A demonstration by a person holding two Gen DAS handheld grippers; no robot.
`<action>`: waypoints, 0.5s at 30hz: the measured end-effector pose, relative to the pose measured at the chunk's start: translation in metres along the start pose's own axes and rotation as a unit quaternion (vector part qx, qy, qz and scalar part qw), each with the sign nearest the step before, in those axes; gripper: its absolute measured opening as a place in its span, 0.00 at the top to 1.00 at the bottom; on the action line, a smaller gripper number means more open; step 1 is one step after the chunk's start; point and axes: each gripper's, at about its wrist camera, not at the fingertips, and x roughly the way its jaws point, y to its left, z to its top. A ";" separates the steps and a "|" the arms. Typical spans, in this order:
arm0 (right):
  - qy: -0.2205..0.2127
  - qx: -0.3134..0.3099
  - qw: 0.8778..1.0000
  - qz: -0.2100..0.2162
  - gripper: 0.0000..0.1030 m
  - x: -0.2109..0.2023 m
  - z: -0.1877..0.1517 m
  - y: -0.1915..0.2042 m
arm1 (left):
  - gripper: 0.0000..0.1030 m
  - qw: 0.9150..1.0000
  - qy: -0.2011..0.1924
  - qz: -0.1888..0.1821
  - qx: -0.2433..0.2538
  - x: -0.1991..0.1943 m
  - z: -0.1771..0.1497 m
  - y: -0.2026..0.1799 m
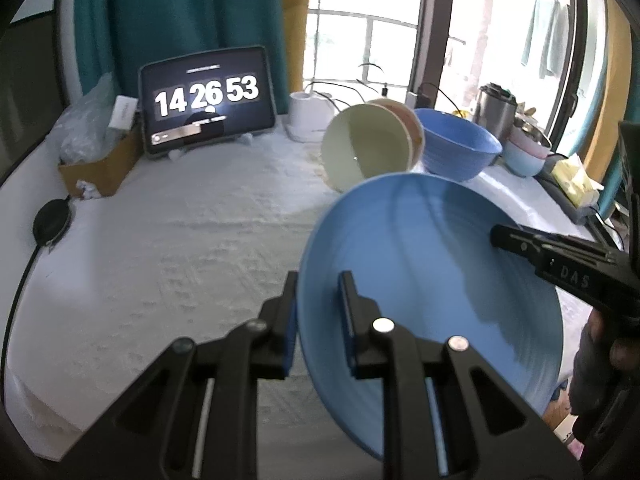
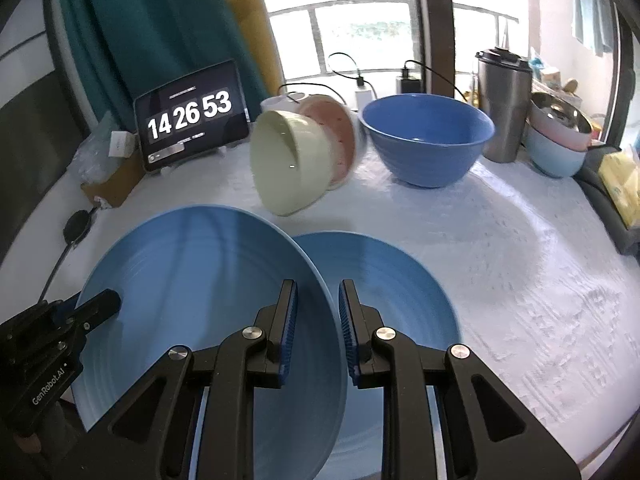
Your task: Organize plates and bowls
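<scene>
While the lifted blue plate [image 1: 432, 280] fills much of both views, it hides a good part of the second blue plate [image 2: 384, 280], which lies flat on the white cloth [image 2: 520, 260] just right of it and partly under its raised edge. Both plates run out of frame at the bottom of the right wrist view, and motion blur smears their rims.

Clamped on the lifted plate's left rim is the left gripper [image 1: 318, 320], one finger on each face. On the plate's right rim the right gripper [image 2: 318, 320] straddles the edge with its fingers a little apart; whether the pads actually press the plate I cannot tell. So the plate hangs tilted above the cloth, between the two tools.

Beyond the lifted plate, a cream bowl [image 2: 288, 168] lies tipped on its side, nested in a pink bowl [image 2: 340, 140] behind it; nothing shows inside it. Right of those stands a big blue bowl [image 2: 426, 140], upright, its inside bare as far as can be seen. Further right are a steel tumbler [image 2: 504, 104] and a stack of pastel bowls [image 2: 556, 148] with a metal one on top, contents too small to read.

Left of the tipped bowls a tablet [image 1: 208, 100] shows 14 26 53. Open cloth stretches left of the lifted plate and right of the flat one.
</scene>
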 end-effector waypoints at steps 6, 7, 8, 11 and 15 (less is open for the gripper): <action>-0.001 0.013 1.000 -0.005 0.77 0.000 0.002 -0.020 | 0.82 1.000 0.006 -0.005 0.015 0.008 0.005 -0.019; -0.001 0.015 1.000 -0.006 0.77 0.000 0.002 -0.023 | 0.82 1.000 0.007 -0.006 0.016 0.010 0.006 -0.022; 0.000 0.017 1.000 -0.007 0.77 0.000 0.002 -0.026 | 0.82 1.000 0.008 -0.006 0.018 0.011 0.006 -0.024; 0.000 0.021 1.000 -0.010 0.77 0.001 0.004 -0.035 | 0.82 1.000 0.012 -0.008 0.023 0.017 0.008 -0.032; 0.004 0.031 0.999 -0.014 0.77 0.005 0.003 -0.048 | 0.82 0.999 0.020 -0.010 0.030 0.027 0.009 -0.042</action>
